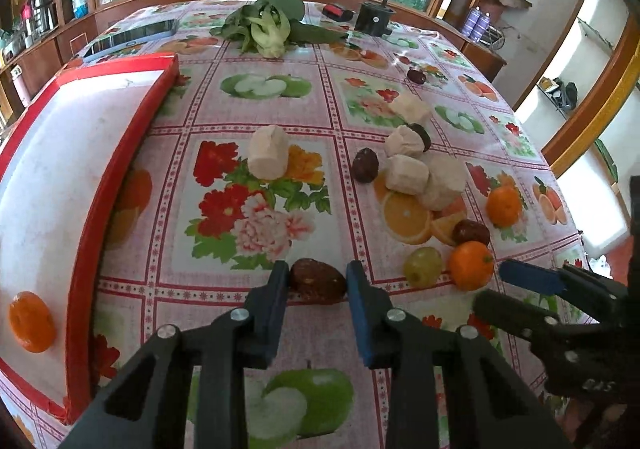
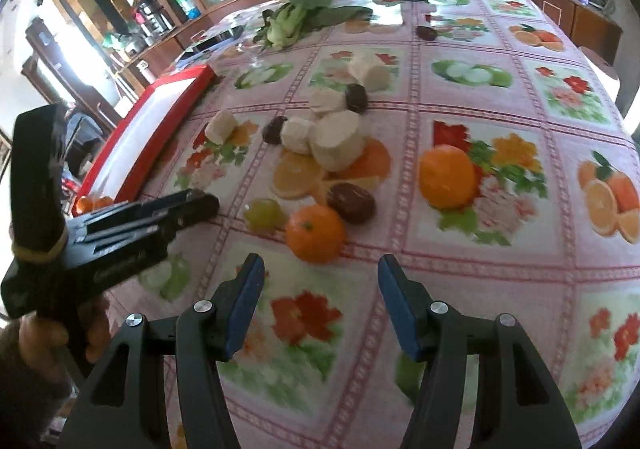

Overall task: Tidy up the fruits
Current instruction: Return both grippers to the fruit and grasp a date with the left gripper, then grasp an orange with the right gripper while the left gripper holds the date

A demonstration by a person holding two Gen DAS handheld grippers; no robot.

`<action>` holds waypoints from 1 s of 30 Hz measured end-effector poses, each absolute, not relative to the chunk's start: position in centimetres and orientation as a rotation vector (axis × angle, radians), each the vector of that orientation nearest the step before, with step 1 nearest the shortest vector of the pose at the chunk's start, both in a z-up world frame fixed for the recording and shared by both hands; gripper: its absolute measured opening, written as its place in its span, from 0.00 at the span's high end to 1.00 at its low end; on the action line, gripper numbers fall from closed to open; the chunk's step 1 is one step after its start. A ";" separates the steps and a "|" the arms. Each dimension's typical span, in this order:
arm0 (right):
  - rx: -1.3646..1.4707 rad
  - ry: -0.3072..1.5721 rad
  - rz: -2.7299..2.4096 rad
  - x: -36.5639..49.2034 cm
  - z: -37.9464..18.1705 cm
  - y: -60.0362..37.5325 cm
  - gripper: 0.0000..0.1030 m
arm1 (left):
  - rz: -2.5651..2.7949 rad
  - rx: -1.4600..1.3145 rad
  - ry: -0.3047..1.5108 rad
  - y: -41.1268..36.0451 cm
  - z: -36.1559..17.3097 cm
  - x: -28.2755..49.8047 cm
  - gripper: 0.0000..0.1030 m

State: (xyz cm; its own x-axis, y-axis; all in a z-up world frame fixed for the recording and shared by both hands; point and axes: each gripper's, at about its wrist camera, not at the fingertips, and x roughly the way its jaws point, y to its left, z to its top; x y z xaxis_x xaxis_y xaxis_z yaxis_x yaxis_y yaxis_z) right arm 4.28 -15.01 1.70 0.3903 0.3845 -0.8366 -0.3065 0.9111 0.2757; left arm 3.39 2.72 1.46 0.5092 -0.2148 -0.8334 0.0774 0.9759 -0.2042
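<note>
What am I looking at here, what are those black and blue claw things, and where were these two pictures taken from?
Each claw is a hand-held gripper a person carries; no robot arm. A camera on each looks forward along its two fingers, one picture per hand. The left hand-held gripper has its fingers around a brown date on the flowered tablecloth. The right hand-held gripper is open and empty, just short of a small orange. Also lying there: a green grape, pale cut chunks, more dates. One orange already sits in the red-rimmed tray.
</note>
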 end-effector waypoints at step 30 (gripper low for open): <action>0.021 1.054 0.349 0.5 2.2 -14.3 0.69 | -0.357 -0.163 0.991 3.1 2.9 -1.9 0.69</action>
State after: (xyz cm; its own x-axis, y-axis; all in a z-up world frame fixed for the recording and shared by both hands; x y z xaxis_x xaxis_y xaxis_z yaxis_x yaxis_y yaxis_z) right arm 0.47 -14.33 2.21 0.4447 0.2915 -0.8469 -0.2712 0.9450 0.1829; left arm -1.92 3.15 2.86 0.4962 -0.3666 -0.7870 0.2196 0.9300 -0.2948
